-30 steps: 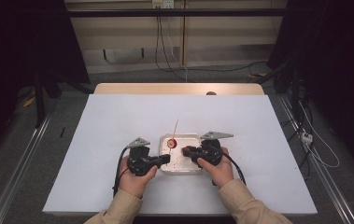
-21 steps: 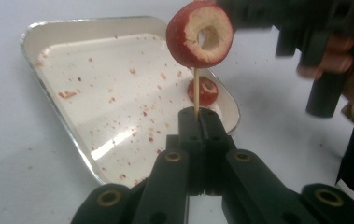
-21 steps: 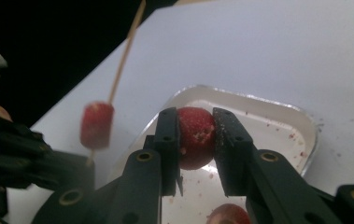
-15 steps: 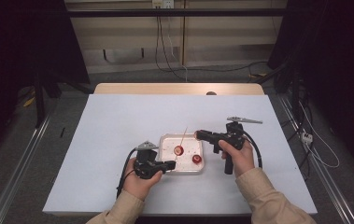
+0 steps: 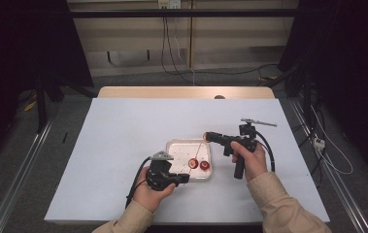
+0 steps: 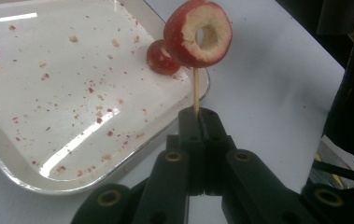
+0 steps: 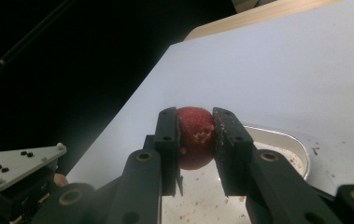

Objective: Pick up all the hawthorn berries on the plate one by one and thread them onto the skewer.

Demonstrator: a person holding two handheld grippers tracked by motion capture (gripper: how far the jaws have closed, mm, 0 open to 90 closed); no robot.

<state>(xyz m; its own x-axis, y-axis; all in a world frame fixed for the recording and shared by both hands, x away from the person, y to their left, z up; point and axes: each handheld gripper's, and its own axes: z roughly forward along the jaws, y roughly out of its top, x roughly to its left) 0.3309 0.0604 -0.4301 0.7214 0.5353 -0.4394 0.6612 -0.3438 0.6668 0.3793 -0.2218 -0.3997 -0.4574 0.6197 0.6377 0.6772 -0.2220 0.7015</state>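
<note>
Lining the round red cored fruit [image 7: 195, 136] clamped in the right gripper [image 7: 196, 140] with the thin wooden skewer [image 6: 195, 93] looks key, since the left gripper [image 6: 198, 122] pinches it upright over the white metal tray [image 6: 6, 154], one hollowed red fruit ring [image 6: 198, 33] already threaded.

Left gripper [image 6: 198, 114] clamped on a thin wooden skewer [image 6: 195, 91] bearing a cored red fruit ring [image 6: 198, 32], above the corner of a crumb-speckled white tray [image 6: 48, 179] on a white table [image 6: 268, 84], a second red fruit piece [image 6: 160, 58] lying inside near the rim.
</note>
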